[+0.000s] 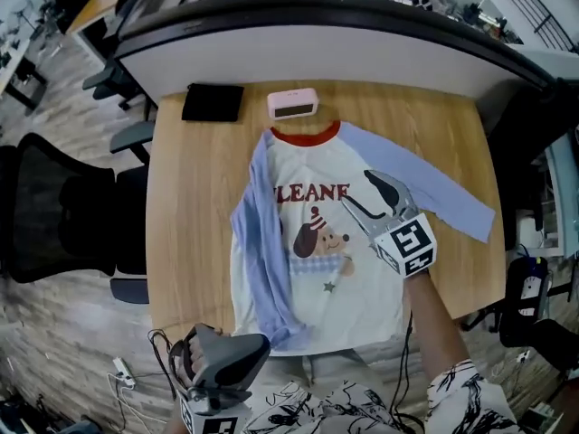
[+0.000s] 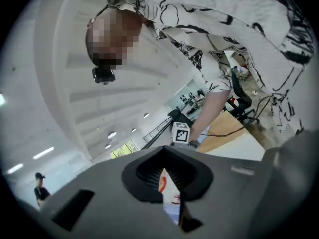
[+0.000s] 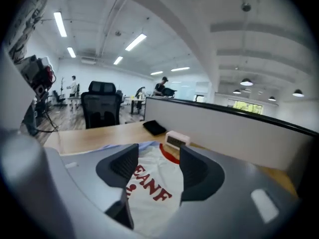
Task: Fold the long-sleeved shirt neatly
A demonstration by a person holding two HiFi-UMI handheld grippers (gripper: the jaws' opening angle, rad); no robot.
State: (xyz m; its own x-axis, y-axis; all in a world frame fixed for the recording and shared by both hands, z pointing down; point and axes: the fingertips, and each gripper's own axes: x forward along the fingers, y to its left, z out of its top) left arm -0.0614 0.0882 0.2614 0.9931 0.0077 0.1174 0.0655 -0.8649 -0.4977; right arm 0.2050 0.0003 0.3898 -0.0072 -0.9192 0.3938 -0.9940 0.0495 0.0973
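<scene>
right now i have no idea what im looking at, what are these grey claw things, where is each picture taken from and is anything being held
There is no robot here: a person holds a two-jaw gripper in each hand. The head view comes from a camera on the person's head, looking down. The other two come from cameras riding on the grippers.

On the wooden table lies a long-sleeved shirt. One blue sleeve is folded across it and the other sleeve is spread out. Behind it sit a black pouch and a small clock.

The left gripper is shut and the right gripper is open. Neither holds anything.
</scene>
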